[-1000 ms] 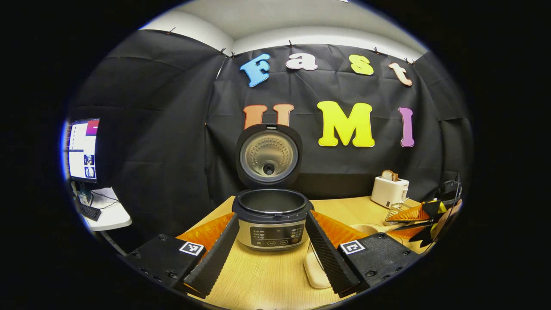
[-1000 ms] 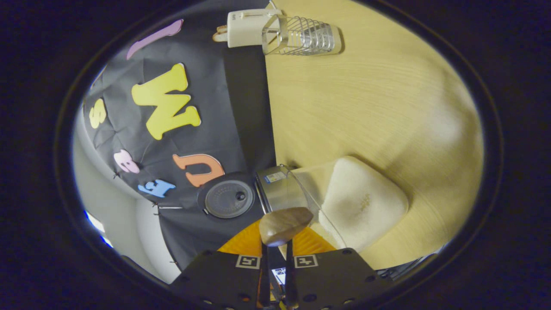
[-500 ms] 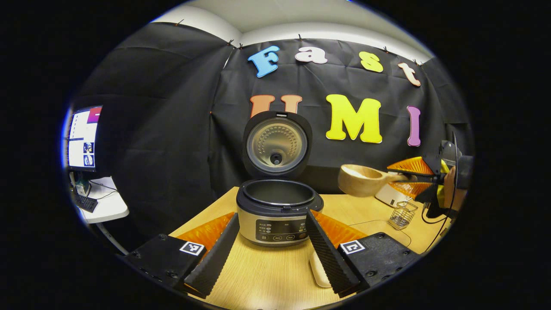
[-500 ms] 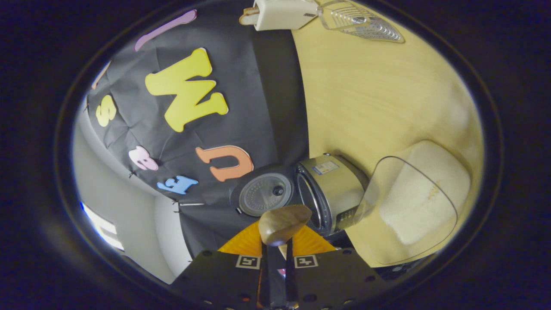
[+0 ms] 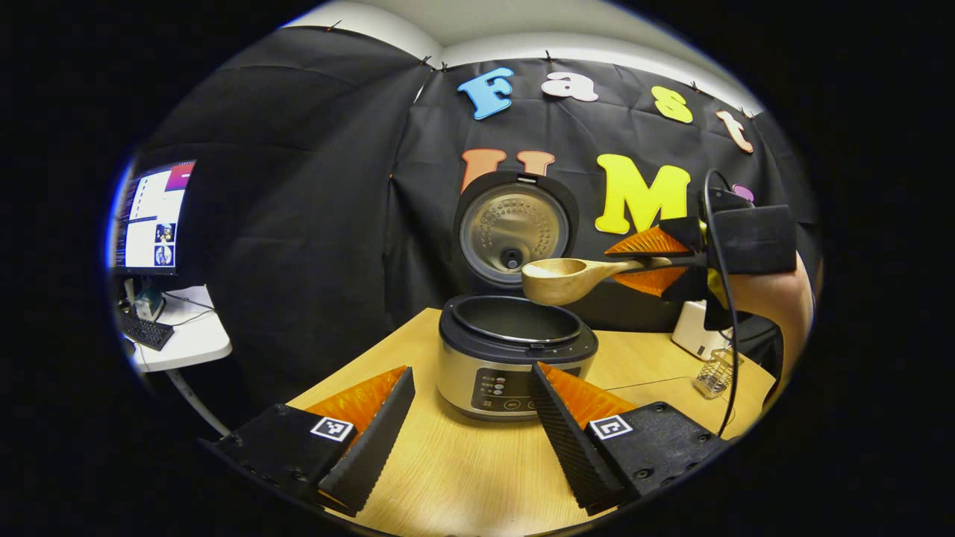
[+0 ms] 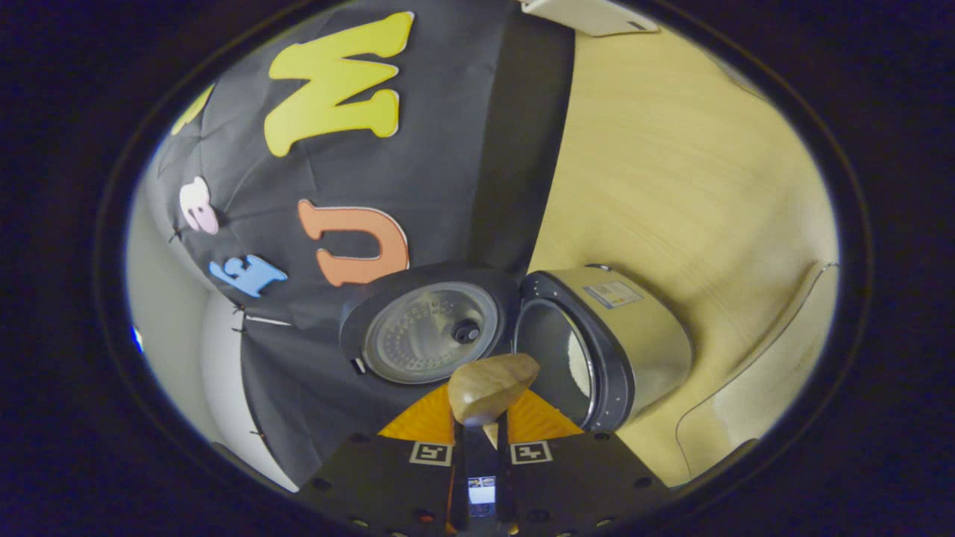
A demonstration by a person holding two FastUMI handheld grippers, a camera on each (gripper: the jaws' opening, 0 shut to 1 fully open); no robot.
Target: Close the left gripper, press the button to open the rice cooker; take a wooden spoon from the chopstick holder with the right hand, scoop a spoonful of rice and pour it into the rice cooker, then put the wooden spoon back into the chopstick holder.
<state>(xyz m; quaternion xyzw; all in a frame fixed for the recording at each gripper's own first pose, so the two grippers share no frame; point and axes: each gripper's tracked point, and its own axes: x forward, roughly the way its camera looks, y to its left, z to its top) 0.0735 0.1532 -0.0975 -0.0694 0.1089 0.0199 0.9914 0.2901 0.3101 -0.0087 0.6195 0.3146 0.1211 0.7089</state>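
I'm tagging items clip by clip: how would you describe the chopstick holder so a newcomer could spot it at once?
Start at the open rice cooker in the middle of the wooden table. Look toward the table's far right corner, where a white toaster stands by the black wall. The chopstick holder sits just in front of it: a small see-through wire basket, unlike the solid toaster.

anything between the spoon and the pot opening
Nothing visible. The spoon, held in the right gripper, hangs just above the rice cooker's right rim; its lid stands open behind, and the pot mouth is clear.
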